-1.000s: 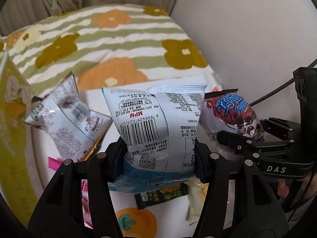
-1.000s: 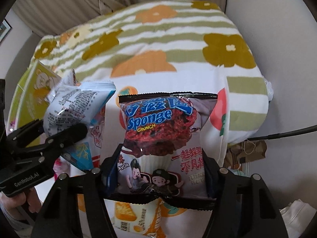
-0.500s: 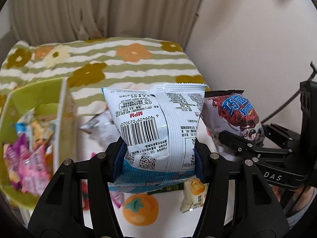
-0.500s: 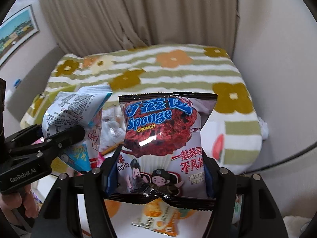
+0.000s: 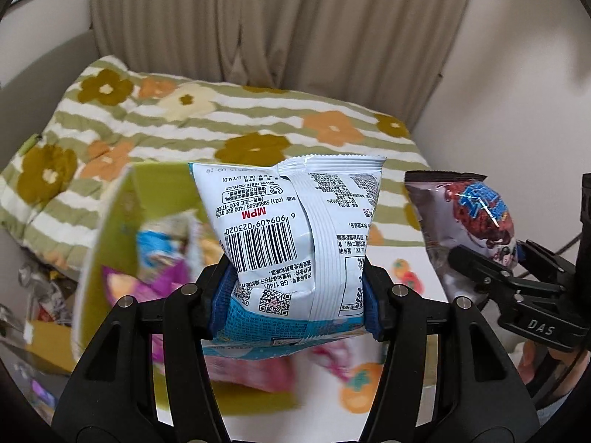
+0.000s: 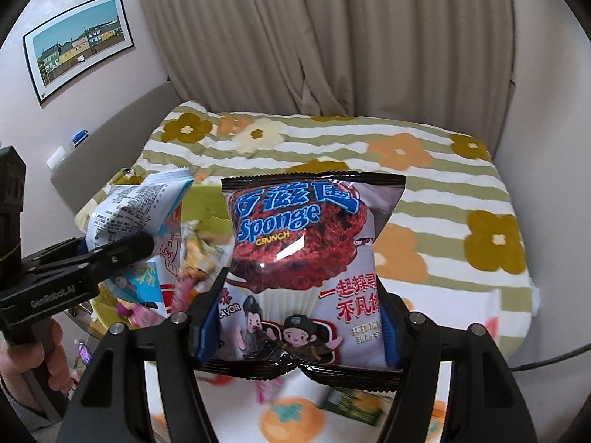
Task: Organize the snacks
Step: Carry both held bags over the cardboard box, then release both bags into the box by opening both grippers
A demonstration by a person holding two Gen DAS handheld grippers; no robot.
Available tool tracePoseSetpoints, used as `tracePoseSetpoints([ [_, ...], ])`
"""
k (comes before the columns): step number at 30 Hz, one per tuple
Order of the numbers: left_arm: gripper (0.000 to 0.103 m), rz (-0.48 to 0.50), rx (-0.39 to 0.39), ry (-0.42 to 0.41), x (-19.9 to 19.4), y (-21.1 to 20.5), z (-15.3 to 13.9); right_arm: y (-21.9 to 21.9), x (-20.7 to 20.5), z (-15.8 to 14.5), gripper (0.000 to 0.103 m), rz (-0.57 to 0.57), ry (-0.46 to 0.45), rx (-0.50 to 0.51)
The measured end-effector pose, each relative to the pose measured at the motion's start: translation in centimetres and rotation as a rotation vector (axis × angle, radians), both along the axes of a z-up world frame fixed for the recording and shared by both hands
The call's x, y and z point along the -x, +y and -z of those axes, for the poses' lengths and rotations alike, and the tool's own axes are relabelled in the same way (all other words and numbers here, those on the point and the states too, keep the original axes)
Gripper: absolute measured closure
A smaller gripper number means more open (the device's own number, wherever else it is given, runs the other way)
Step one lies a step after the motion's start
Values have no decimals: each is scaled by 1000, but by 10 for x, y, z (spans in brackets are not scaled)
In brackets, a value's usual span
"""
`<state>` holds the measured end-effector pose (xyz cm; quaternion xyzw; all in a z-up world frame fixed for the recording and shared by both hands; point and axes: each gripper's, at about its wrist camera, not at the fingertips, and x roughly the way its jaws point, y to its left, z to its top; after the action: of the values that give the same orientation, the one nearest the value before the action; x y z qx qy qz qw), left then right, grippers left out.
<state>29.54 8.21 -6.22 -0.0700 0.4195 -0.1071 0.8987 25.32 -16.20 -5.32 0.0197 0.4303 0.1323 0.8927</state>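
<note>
My left gripper [image 5: 297, 295] is shut on a white and blue snack bag [image 5: 295, 229], its barcode side facing the camera, held in the air. It also shows in the right wrist view [image 6: 136, 203]. My right gripper [image 6: 297, 317] is shut on a purple Sponge Crunch bag [image 6: 303, 243], held up to the right of the left one; that bag also shows in the left wrist view [image 5: 469, 217]. A green box [image 5: 110, 221] with several snack packets inside sits below and left of the left gripper, blurred.
A white cloth with orange fruit prints [image 6: 291, 421] lies below, with a pink packet [image 5: 332, 361] and a green packet [image 6: 354, 404] on it. A striped floral blanket [image 6: 424, 170] covers the bed behind. Curtain and walls stand beyond.
Both grippers have lifted and tilted up with their bags. The view has swung left, bringing the green box of snacks under the left gripper.
</note>
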Motion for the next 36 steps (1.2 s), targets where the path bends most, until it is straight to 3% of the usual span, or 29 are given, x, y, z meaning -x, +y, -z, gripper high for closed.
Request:
tracePoseSetpoints([
  [7, 50, 3, -16, 70, -60, 76, 23, 83, -43, 16, 40, -13, 41, -14],
  [16, 50, 54, -23, 177, -126, 127, 70, 147, -89, 36, 40, 40, 88, -28],
  [18, 44, 65, -26, 212, -137, 133, 80, 154, -96, 39, 40, 56, 97, -24],
  [19, 35, 68, -29, 217, -139, 132, 83, 156, -99, 41, 40, 63, 101, -23],
  [20, 18, 70, -36, 217, -142, 133, 85, 159, -101, 43, 40, 72, 104, -22],
  [22, 0, 81, -59, 208, -144, 133, 87, 164, -106, 47, 40, 90, 116, -21],
  [31, 0, 136, -28, 200, -128, 143, 84, 175, -119, 58, 39, 136, 165, -59],
  [36, 1, 150, -69, 184, -119, 146, 86, 178, -133, 66, 38, 132, 214, -57],
])
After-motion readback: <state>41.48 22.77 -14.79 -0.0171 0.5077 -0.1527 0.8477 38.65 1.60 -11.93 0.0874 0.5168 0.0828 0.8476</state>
